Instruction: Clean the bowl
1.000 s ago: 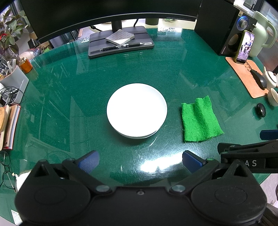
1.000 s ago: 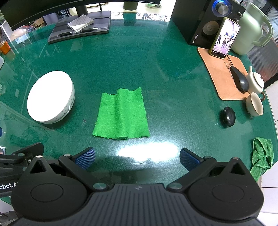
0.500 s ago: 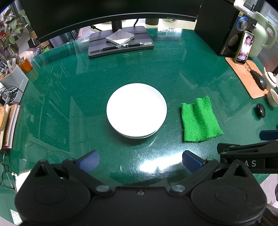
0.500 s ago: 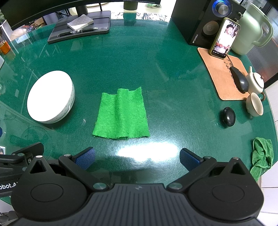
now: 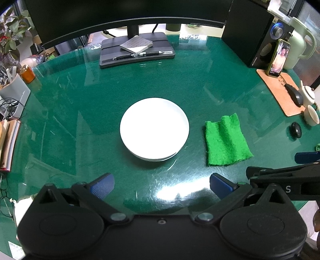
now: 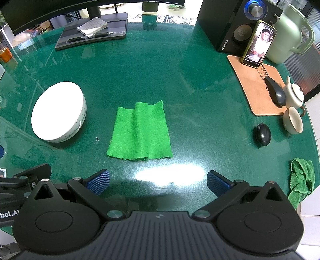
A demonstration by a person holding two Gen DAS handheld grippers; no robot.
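On the green glass table (image 5: 200, 84) the white bowl (image 5: 154, 128) sits upright at twelve o'clock from the left gripper (image 5: 162, 185); the green cloth (image 6: 140, 132) lies flat at twelve o'clock from the right gripper (image 6: 158, 181), long axis running away; both jaws gape wide, holding nothing.

The large black curved monitor (image 5: 128, 12) is cut off by the top edge; the crumpled dark-green rag (image 6: 302, 181) hangs partly past the worktop's right rim.
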